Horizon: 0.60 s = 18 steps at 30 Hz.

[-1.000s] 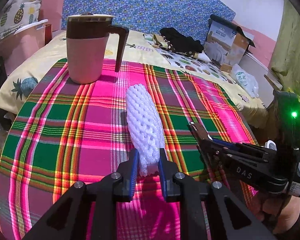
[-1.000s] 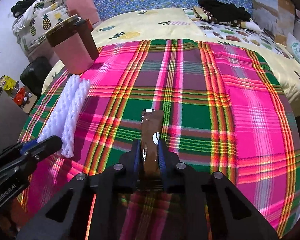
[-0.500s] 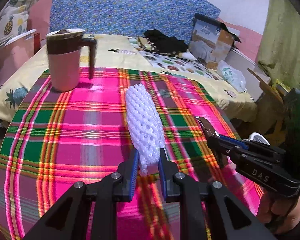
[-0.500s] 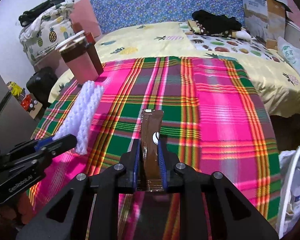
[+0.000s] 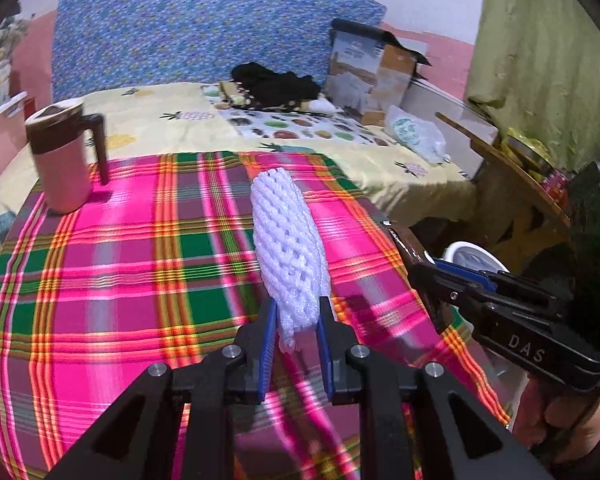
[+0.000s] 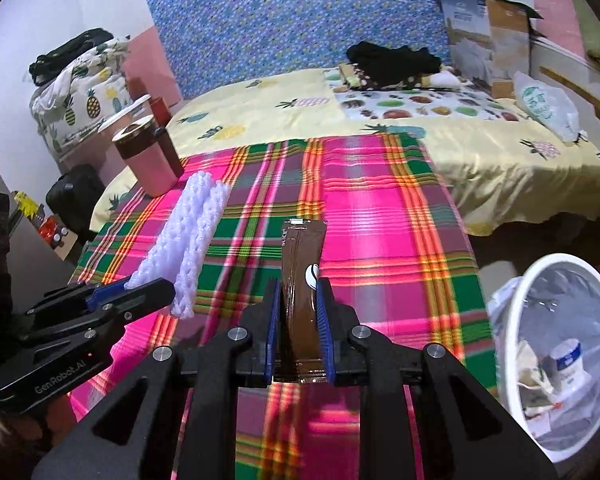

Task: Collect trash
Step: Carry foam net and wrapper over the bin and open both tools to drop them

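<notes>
My left gripper [image 5: 297,322] is shut on a white foam fruit net [image 5: 290,248] and holds it lifted above the plaid cloth. The net also shows at the left of the right wrist view [image 6: 188,236]. My right gripper [image 6: 298,312] is shut on a brown snack wrapper [image 6: 302,268], held up over the cloth. The right gripper also shows at the right of the left wrist view [image 5: 416,264]. A white trash bin [image 6: 556,356] with a liner and some trash inside stands on the floor at the lower right, beside the table.
A pink mug with a brown lid [image 5: 62,164] stands at the far left of the pink-and-green plaid cloth [image 5: 140,264]. Behind the table is a bed with black clothes [image 6: 392,58], a cardboard box [image 6: 488,36] and a plastic bag [image 6: 544,104].
Both grippers have lifted and drawn back toward the right with their loads. The trash bin has come into the right wrist view. The mug looks farther away.
</notes>
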### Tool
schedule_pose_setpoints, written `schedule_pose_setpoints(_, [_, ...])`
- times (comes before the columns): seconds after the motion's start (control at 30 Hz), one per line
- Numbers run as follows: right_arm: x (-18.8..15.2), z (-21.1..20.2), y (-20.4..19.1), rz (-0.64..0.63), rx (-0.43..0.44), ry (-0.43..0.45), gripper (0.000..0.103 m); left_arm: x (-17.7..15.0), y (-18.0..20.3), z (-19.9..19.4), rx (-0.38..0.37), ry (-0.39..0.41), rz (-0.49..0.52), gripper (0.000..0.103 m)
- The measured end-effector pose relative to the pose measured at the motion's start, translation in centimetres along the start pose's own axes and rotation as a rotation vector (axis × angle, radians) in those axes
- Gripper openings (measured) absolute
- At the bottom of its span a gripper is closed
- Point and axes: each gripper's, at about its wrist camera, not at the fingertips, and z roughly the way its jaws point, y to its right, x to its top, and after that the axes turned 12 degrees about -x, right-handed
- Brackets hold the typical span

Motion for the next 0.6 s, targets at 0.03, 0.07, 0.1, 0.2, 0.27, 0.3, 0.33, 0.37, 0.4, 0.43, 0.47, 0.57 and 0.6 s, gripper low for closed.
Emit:
schedule_pose_setpoints(0.03, [-0.1,-0.2,0.3,0.005,-0.004,0.003,0.018,0.1,0.5,0.2,-0.007,-0.003,0.007,0.02])
schedule_pose_setpoints(0.07, [-0.2,-0.4,0.7,0.01,-0.007,0.007,0.018,0.1,0.9,0.4,-0.013,-0.006,0.014,0.02])
schedule_pose_setpoints(0.1, [-0.3,-0.6,1.1,0.018,-0.014,0.012,0.018,0.1,1.4,0.6,-0.019,-0.009,0.022,0.02])
schedule_pose_setpoints(0.2, [-0.6,-1.2,2.7,0.036,-0.026,0.022,0.018,0.3,3.1,1.3,-0.042,-0.022,0.049,0.02])
schedule_pose_setpoints(0.27, [-0.7,-1.4,3.6,0.055,-0.042,0.028,0.018,0.5,4.2,1.9,-0.059,-0.03,0.067,0.02])
schedule_pose_setpoints(0.3, [-0.8,-1.6,3.9,0.062,-0.05,0.031,0.018,0.6,4.9,2.2,-0.068,-0.034,0.078,0.02])
schedule_pose_setpoints(0.33, [-1.0,-1.8,4.4,0.072,-0.057,0.033,0.018,0.6,5.3,2.4,-0.074,-0.038,0.084,0.02])
schedule_pose_setpoints(0.37, [-1.1,-1.9,5.0,0.084,-0.065,0.036,0.018,0.7,5.9,2.8,-0.082,-0.043,0.095,0.02])
schedule_pose_setpoints(0.4, [-1.2,-2.1,5.5,0.093,-0.073,0.038,0.018,0.8,6.4,3.1,-0.091,-0.048,0.104,0.02])
schedule_pose_setpoints(0.43, [-1.3,-2.2,5.9,0.101,-0.082,0.041,0.018,0.7,6.9,3.4,-0.099,-0.052,0.112,0.02])
schedule_pose_setpoints(0.47, [-1.5,-2.4,6.5,0.115,-0.093,0.043,0.018,0.8,7.4,3.7,-0.107,-0.056,0.119,0.02])
schedule_pose_setpoints(0.57, [-1.8,-2.7,7.9,0.147,-0.118,0.048,0.018,0.9,9.0,4.8,-0.131,-0.071,0.144,0.02])
schedule_pose_setpoints(0.6, [-1.9,-2.8,8.2,0.154,-0.125,0.05,0.018,0.9,9.4,5.1,-0.138,-0.077,0.152,0.02])
